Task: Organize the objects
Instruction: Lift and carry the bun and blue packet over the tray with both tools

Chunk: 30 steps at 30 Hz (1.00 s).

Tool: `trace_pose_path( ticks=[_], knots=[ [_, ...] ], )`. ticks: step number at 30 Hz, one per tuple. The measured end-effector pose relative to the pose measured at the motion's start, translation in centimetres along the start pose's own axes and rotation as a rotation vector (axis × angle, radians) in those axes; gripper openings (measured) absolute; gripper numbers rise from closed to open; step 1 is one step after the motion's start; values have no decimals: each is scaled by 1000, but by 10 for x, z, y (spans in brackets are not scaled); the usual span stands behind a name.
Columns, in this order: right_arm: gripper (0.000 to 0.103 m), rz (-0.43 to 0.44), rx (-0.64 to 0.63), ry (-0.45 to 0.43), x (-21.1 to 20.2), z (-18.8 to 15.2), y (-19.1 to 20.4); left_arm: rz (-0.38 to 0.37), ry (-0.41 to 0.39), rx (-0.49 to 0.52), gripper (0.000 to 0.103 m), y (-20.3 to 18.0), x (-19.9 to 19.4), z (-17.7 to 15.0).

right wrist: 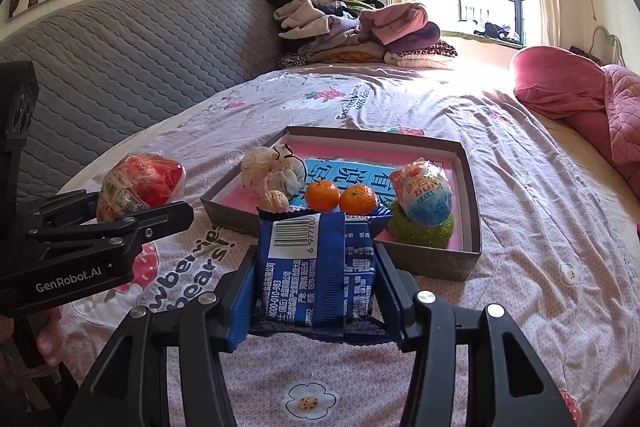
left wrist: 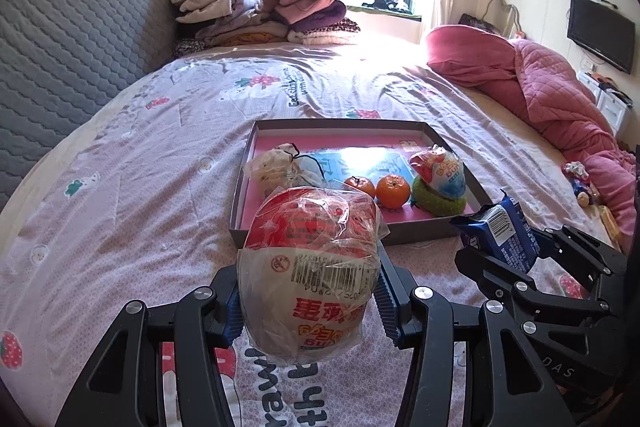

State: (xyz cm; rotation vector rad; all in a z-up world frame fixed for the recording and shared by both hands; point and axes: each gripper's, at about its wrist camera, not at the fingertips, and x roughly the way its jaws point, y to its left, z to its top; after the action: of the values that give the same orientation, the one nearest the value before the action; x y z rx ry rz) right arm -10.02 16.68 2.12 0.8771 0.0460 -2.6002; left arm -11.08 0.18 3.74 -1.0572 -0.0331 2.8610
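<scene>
My left gripper (left wrist: pixel 310 291) is shut on a red-and-white egg-shaped snack (left wrist: pixel 310 267) wrapped in clear plastic, held above the bedsheet just short of the shallow grey box (left wrist: pixel 344 125). My right gripper (right wrist: pixel 316 287) is shut on a blue snack packet (right wrist: pixel 318 267), barcode side up, also near the box's front edge. The box (right wrist: pixel 468 187) with a pink floor holds two oranges (right wrist: pixel 322 195), a blue-and-white egg snack (right wrist: pixel 426 195) on a green scrubber (right wrist: pixel 420 231), and a mesh pouch (right wrist: pixel 272 173). The right wrist view also shows the left gripper (right wrist: pixel 132 211) with its red egg (right wrist: pixel 140 189).
Everything lies on a bed with a strawberry-print sheet (left wrist: pixel 160 155). A grey quilted headboard (left wrist: pixel 72 27) rises at the left, folded clothes (left wrist: pixel 260 15) are piled at the back, and a pink quilt (left wrist: pixel 540 87) lies bunched at the right. A small toy (left wrist: pixel 580 183) lies by the quilt.
</scene>
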Motion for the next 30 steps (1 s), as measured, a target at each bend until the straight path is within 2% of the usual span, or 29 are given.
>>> trace_pose_path(
  ticks=[13, 22, 30],
  knots=[
    [53, -18, -26, -47, -9, 47, -5, 9, -37, 34, 55, -8, 1, 39],
    [53, -56, -50, -91, 7, 88, -16, 31, -59, 49, 55, -7, 19, 79],
    [53, -61, -37, -103, 26, 107, -31, 45, -73, 34, 55, -4, 40, 104]
  ],
)
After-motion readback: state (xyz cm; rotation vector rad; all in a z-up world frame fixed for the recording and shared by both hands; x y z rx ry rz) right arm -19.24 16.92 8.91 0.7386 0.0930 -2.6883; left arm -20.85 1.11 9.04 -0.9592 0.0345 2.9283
